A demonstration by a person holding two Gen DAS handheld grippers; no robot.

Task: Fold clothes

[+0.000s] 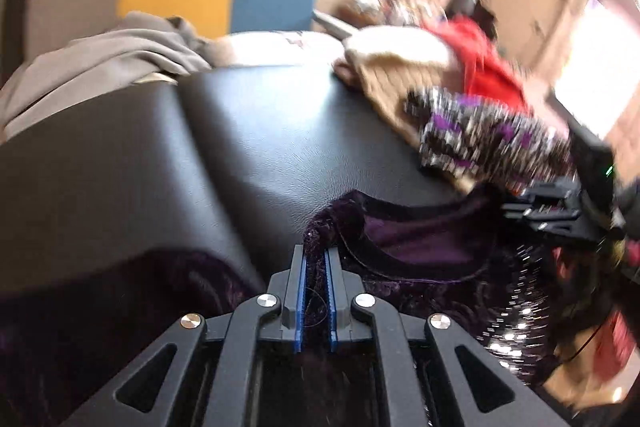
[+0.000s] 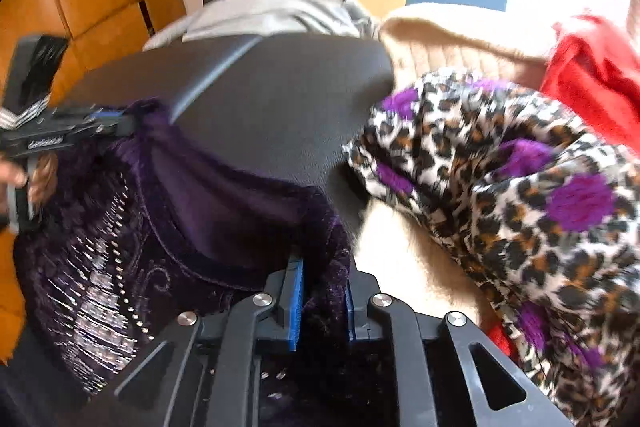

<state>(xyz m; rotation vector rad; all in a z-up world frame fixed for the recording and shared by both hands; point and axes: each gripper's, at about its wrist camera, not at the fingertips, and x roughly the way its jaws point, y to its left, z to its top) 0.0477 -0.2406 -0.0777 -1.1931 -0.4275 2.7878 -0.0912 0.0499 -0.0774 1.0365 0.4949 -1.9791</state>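
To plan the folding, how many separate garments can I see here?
5. Purple velvet top in both claws; leopard-print one to its right; cream knit and red one behind; grey one at the back. More may be hidden.

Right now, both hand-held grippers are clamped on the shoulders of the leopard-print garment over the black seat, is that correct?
Not quite: both are clamped on the dark purple velvet top, as both wrist views show. The leopard-print garment lies ungripped to the right, on the black seat.

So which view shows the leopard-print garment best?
The right wrist view: the leopard-print garment fills its right side, with spots and purple patches sharp. The left wrist view catches it only as a small, motion-blurred patch near the right edge.
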